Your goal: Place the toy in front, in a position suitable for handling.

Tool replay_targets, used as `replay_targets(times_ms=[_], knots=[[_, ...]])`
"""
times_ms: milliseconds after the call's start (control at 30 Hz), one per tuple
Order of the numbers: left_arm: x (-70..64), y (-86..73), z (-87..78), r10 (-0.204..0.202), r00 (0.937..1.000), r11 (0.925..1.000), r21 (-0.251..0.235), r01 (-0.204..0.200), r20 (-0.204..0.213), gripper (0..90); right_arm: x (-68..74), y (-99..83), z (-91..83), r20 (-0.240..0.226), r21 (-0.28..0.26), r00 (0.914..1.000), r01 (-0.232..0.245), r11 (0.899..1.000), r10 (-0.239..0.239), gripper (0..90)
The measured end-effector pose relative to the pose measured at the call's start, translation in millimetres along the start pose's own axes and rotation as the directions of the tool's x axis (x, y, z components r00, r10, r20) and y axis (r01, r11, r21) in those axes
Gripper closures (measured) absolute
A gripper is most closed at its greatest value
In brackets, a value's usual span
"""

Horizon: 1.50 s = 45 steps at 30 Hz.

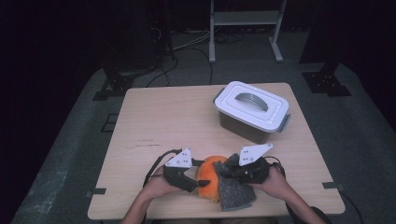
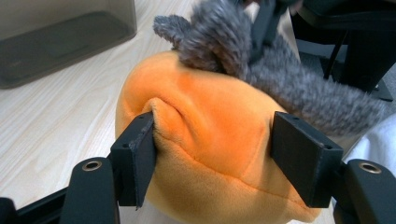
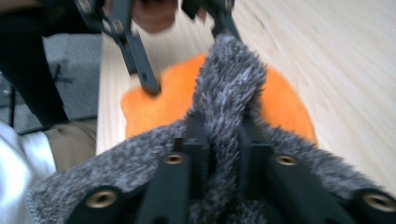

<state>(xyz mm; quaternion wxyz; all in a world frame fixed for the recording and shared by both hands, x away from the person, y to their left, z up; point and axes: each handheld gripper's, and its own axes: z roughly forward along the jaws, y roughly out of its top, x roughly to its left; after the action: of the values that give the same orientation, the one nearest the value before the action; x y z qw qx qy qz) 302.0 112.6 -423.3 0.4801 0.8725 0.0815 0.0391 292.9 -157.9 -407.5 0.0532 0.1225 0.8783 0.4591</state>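
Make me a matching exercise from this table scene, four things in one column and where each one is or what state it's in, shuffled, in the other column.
1. orange plush
2. grey furry cloth
3. lidded box
4. table

A. pinched between the right gripper's jaws
B. lid on, standing at the far right of the table
C. between the left gripper's jaws, one jaw pressing a dent into it
D. pale wood, bearing everything

Pairs: 1-C, 2-A, 3-B, 4-D

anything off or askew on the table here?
Nothing damaged or spilled. The grey fuzzy cloth lies draped over the orange plush ball at the near edge, bunched where the right gripper pinches it. The left gripper straddles the plush. The lidded grey plastic box sits square, shut.
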Motion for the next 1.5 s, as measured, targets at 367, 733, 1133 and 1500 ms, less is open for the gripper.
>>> replay_targets(times_ms=[367, 733, 1133, 1500], knots=[[0.1, -0.7, -2.1, 0.000, 0.9998, 1.0000, 0.010, 0.000, -0.020, 33.7, -14.9, 27.6, 14.6, -0.014, 0.008, 0.9997, 0.019, 1.000, -0.019, 78.9], [-8.9, 7.3, 2.3, 0.059, 0.9982, 0.9982, 0.011, -0.059, -0.008, 34.3, -21.9, 28.8, 2.5, -0.001, 0.008, 1.0000, 0.002, 1.000, -0.002, 79.1], [-3.5, 2.2, 0.1, 0.026, 0.9994, 0.9997, 0.004, -0.026, -0.022, 34.7, -41.1, 4.2, -3.0, 0.069, 0.047, 0.9966, -0.048, 0.998, 0.045, 79.2], [-1.6, 6.0, 4.6, -0.006, 0.9965, 0.9999, -0.013, 0.005, -0.083, 30.8, -7.7, 24.3, 0.8, 0.035, 0.034, 0.9956, 0.086, 0.996, -0.087, 79.4]])
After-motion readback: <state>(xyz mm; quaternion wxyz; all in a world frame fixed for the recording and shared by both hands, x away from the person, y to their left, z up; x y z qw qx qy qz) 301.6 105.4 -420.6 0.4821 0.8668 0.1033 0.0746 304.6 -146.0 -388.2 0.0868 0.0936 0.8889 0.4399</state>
